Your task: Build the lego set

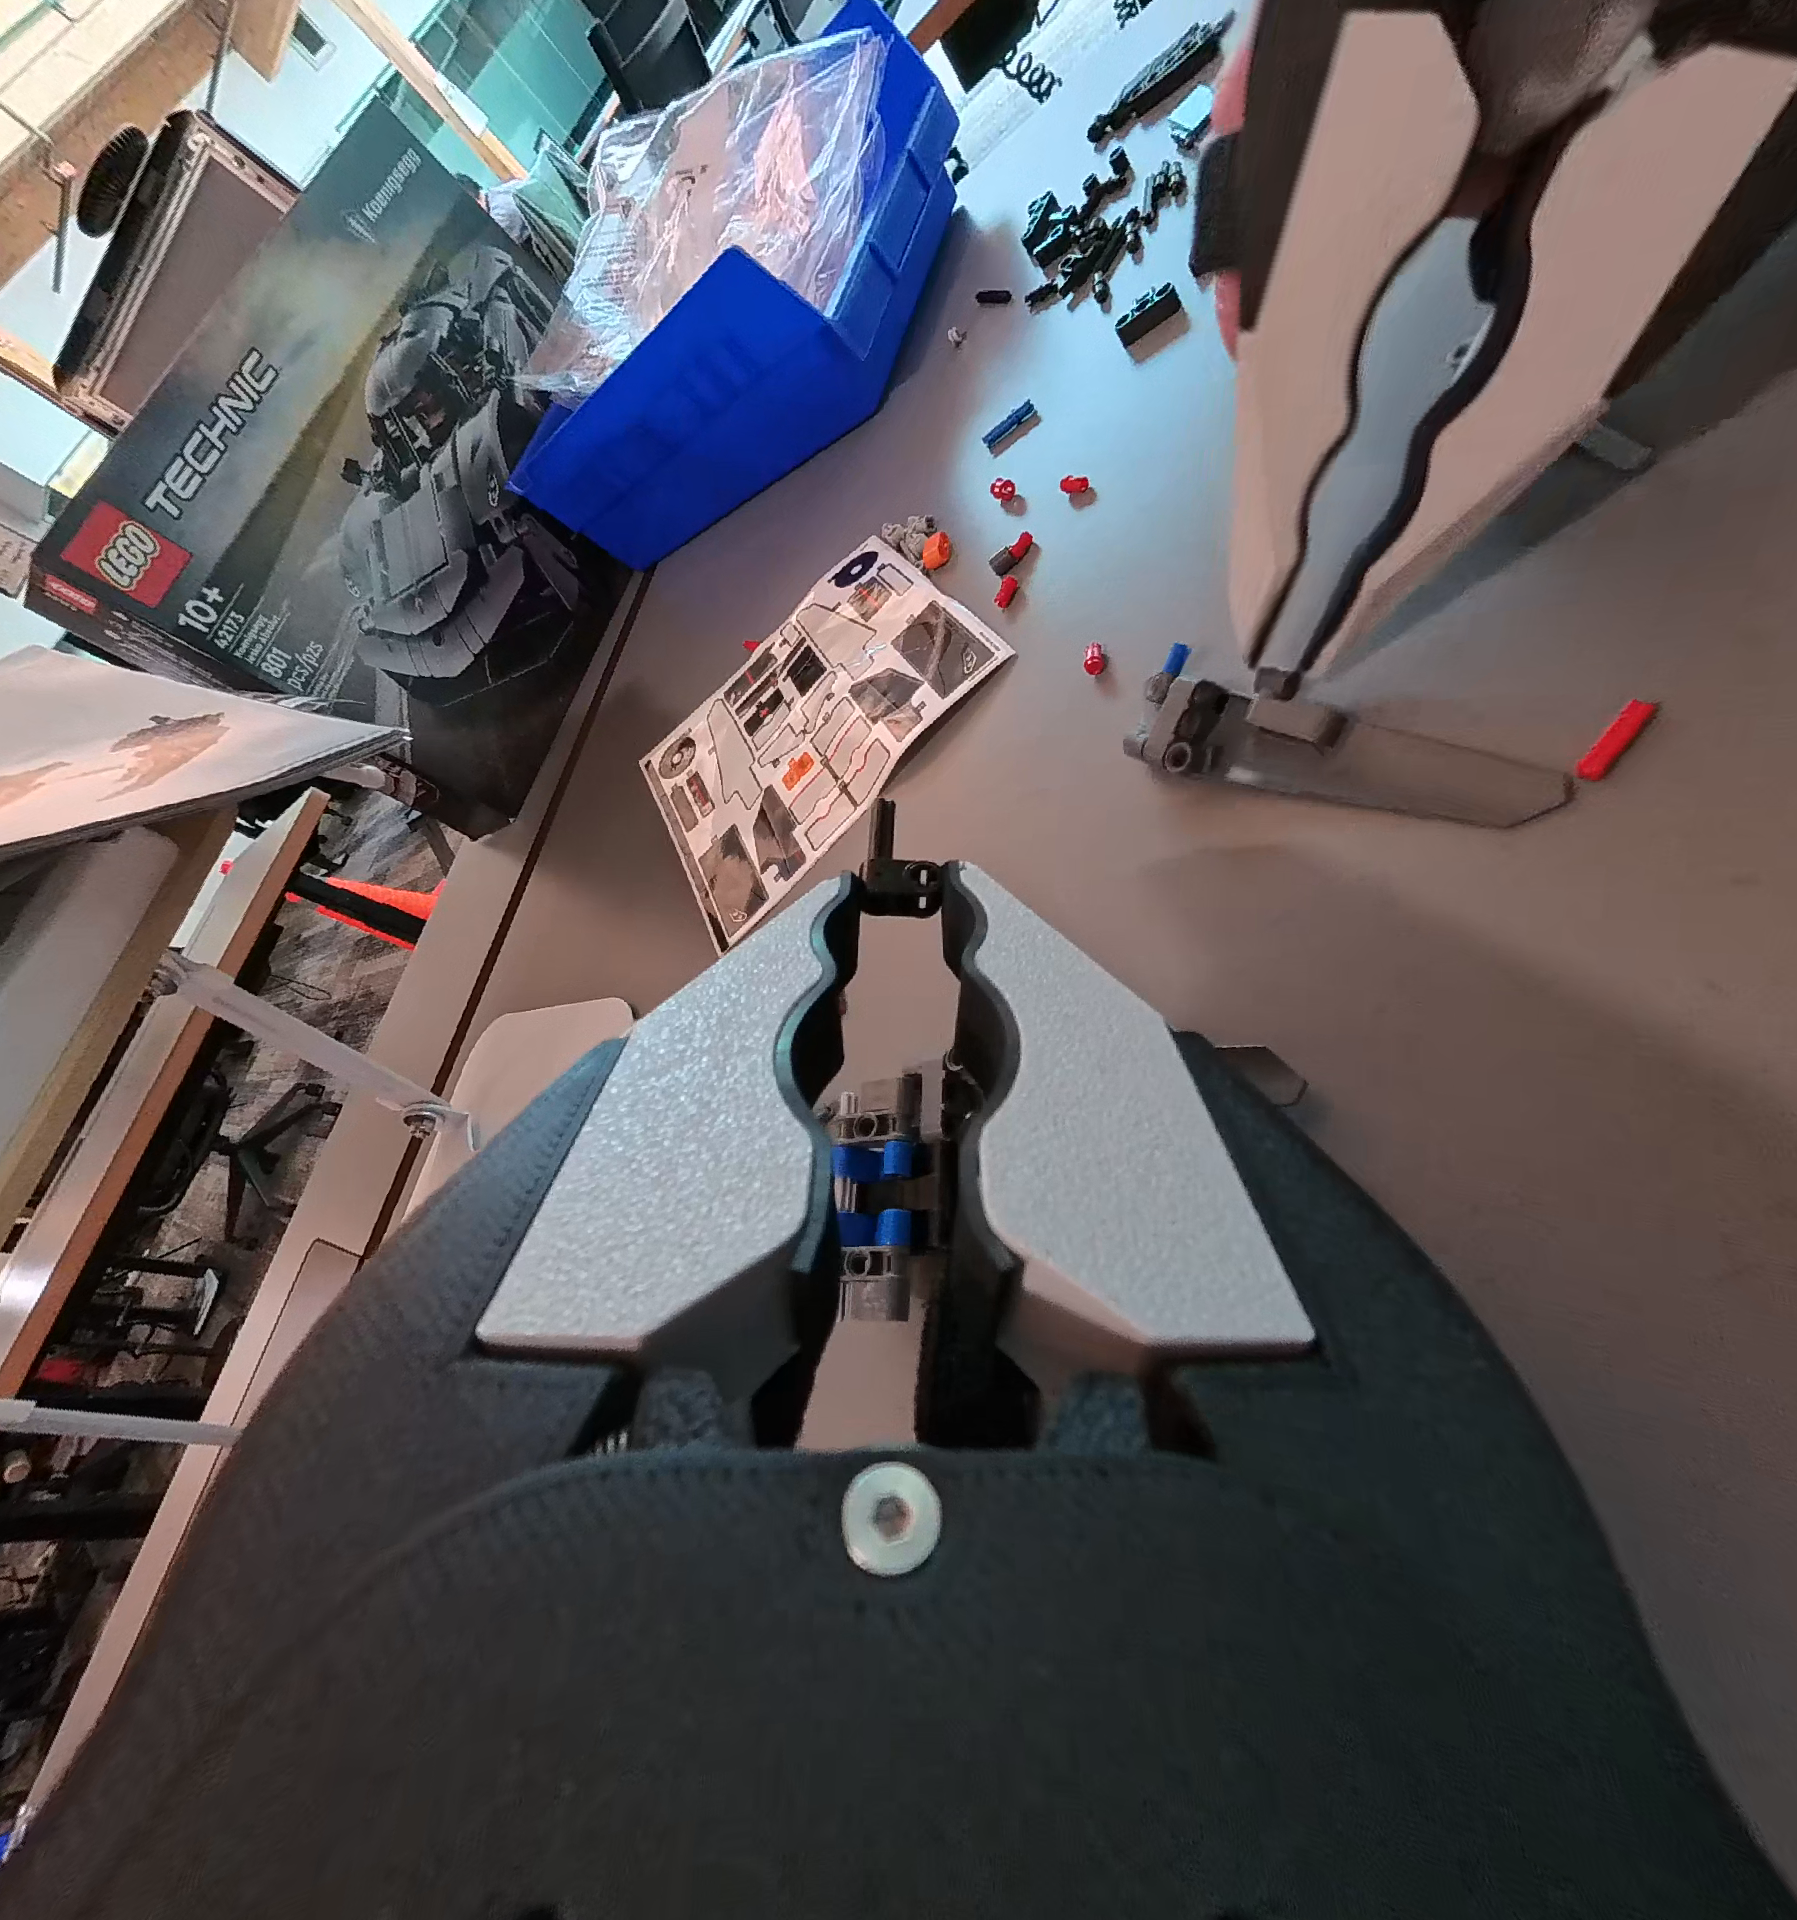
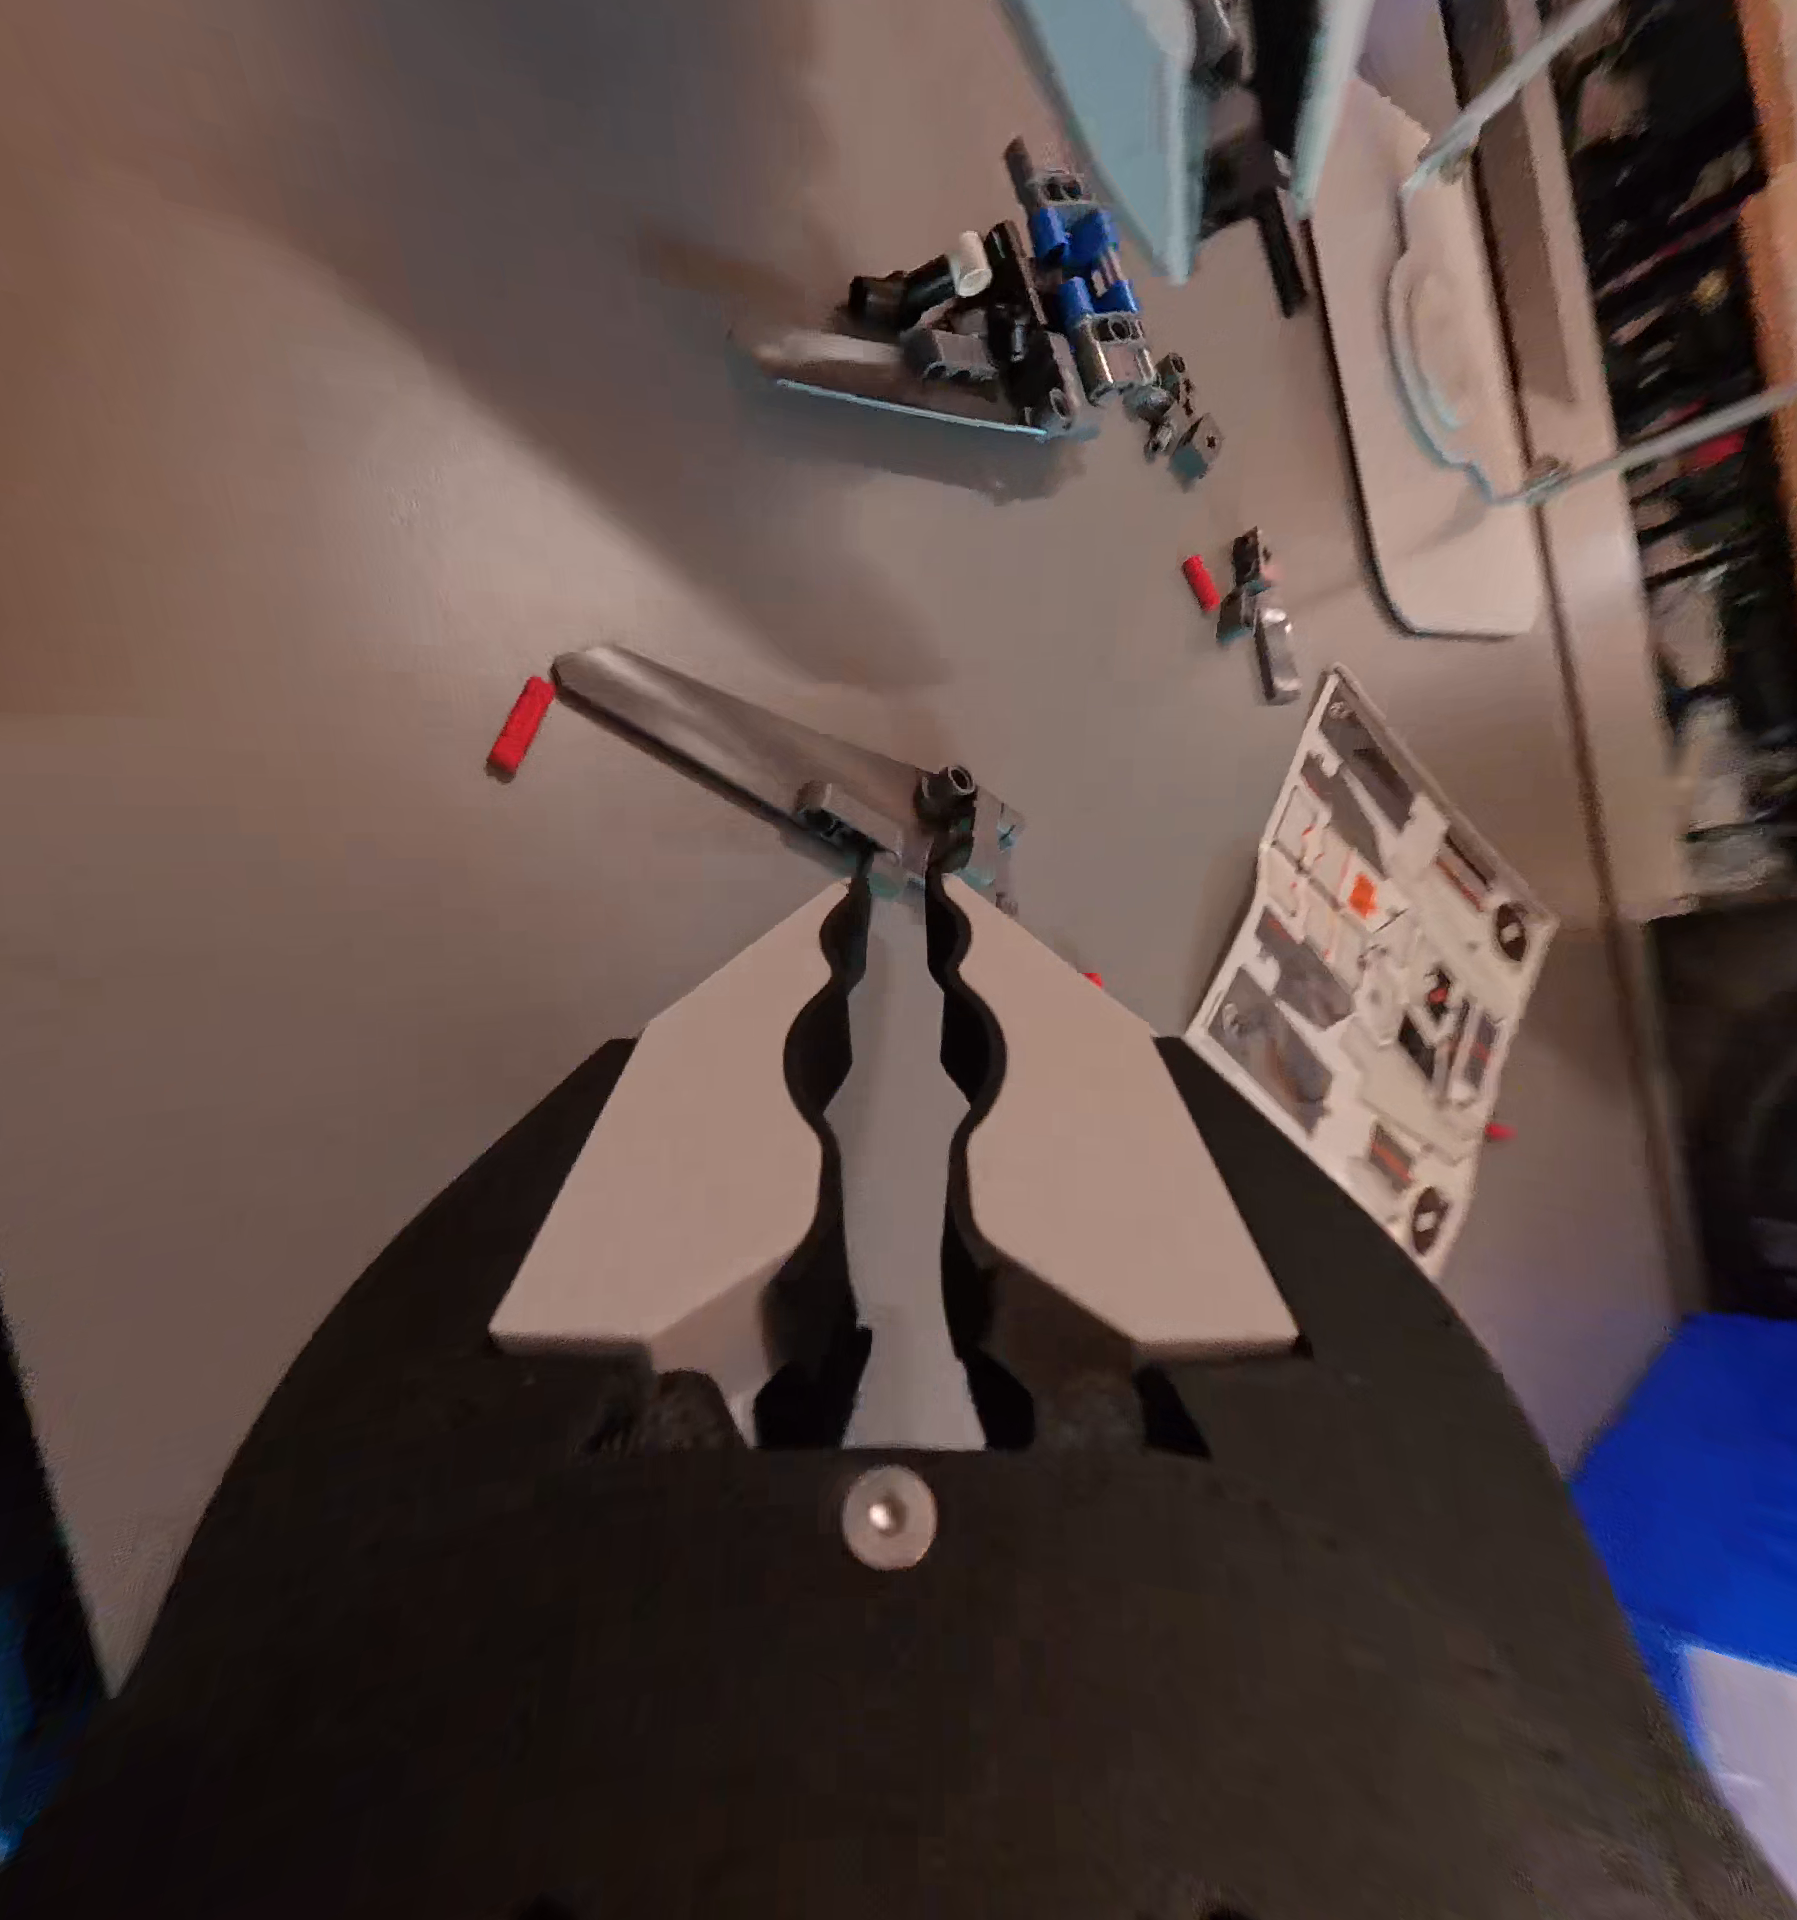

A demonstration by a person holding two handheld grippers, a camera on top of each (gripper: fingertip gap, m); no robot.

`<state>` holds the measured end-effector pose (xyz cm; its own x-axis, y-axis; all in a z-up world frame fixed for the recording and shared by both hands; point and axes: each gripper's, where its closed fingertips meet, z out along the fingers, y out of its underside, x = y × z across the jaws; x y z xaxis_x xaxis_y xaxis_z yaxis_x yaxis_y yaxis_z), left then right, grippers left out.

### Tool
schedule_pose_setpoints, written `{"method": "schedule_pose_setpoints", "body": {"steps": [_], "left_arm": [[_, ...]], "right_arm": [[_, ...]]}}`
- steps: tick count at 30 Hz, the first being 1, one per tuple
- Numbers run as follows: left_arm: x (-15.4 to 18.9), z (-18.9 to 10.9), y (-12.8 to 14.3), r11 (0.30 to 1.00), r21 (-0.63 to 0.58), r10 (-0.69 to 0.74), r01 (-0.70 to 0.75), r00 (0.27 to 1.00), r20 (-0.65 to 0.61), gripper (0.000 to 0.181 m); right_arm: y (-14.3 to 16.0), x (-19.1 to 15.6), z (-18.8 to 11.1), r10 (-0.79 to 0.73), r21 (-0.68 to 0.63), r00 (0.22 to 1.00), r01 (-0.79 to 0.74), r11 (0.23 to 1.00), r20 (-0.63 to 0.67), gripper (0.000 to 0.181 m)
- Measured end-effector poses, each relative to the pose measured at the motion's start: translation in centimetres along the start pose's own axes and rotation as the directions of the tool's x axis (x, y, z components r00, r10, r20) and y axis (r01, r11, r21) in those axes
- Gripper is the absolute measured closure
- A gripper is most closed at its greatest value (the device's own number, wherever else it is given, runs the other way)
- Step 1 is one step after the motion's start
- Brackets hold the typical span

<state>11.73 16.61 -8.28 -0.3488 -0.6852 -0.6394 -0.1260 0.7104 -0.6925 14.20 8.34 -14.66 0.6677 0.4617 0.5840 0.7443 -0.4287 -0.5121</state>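
Note:
My left gripper (image 1: 899,891) is shut on a small black connector (image 1: 896,878) with a pin sticking up, held above the grey table. Under it, seen through the gap between the fingers, lies a grey, black and blue sub-assembly (image 1: 881,1216), which also shows in the right wrist view (image 2: 1029,322). My right gripper (image 2: 899,883) is shut on the connector end of a long grey panel assembly (image 2: 748,748) that rests on the table. The left wrist view shows this gripper (image 1: 1278,675) and the panel (image 1: 1393,764) at the right. A red axle (image 2: 520,724) lies at the panel's far tip.
A sticker sheet (image 1: 821,727) lies mid-table. Red pins (image 1: 1019,540), blue pins (image 1: 1010,424) and several black parts (image 1: 1091,239) are scattered beyond it. A blue bin (image 1: 759,343) with plastic bags and the set's box (image 1: 333,447) stand at the table's edge. An open booklet (image 1: 94,748) is at the left. Measured from the fingertips, the red axle (image 2: 520,724) is 6 centimeters or so from the right gripper and 12 centimeters from the left. My left wrist view (image 1: 1624,732) looks at it from another angle.

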Motion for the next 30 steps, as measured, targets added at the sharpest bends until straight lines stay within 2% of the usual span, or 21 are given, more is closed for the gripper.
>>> {"method": "schedule_pose_setpoints", "body": {"steps": [5, 13, 19, 26, 30], "left_arm": [[-0.1, -0.1, 0.0, 1.0, 0.002, 0.004, -0.004, 1.0, 0.002, 0.169], [0.4, 0.0, 0.0, 1.0, 0.001, 0.011, -0.011, 1.0, -0.013, 0.169], [0.4, 0.1, 0.0, 1.0, -0.002, 0.013, -0.013, 1.0, -0.013, 0.169], [0.5, 0.2, 0.1, 1.0, -0.005, 0.013, -0.013, 1.0, -0.016, 0.169], [0.5, 0.2, 0.0, 1.0, -0.004, 0.014, -0.014, 1.0, -0.017, 0.169]], "right_arm": [[0.1, -0.1, 0.7, -0.165, -0.039, 0.984, 0.162, 0.986, -0.07, 0.179], [-0.6, -0.1, 0.4, -0.289, -0.024, 0.949, 0.289, 0.957, -0.126, 0.171], [-0.6, -0.4, 0.8, -0.37, -0.037, 0.919, 0.368, 0.929, -0.135, 0.175], [-0.8, -0.5, 0.9, -0.365, -0.041, 0.925, 0.363, 0.931, -0.11, 0.177], [-0.8, -0.5, 0.9, -0.267, -0.034, 0.961, 0.266, 0.964, -0.069, 0.177]]}}
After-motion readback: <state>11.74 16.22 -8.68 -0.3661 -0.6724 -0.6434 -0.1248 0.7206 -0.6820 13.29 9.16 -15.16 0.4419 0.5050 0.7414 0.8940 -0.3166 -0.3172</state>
